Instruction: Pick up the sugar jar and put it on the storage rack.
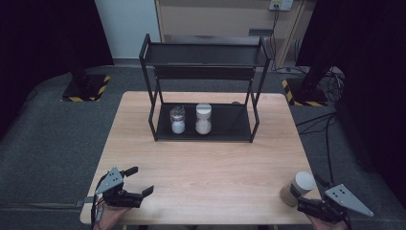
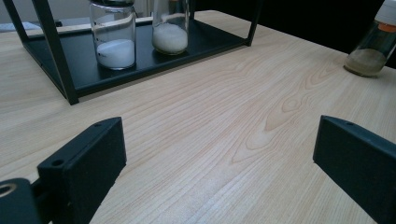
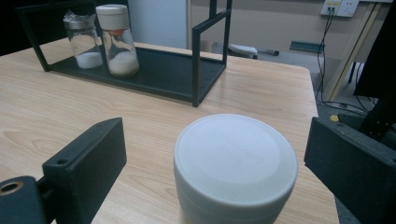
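The right gripper (image 1: pixel 306 194) sits low at the tabletop's (image 1: pixel 206 163) near right corner, fingers (image 3: pixel 86 161) wide around the white-lidded jar (image 3: pixel 236 163), not touching it. The left gripper (image 1: pixel 139 181) hovers at the near left, fingers wide and empty.

The white-lidded jar (image 3: pixel 236 170) is cut off below its lid; the two shelf jars (image 2: pixel 113 35) lose their tops.
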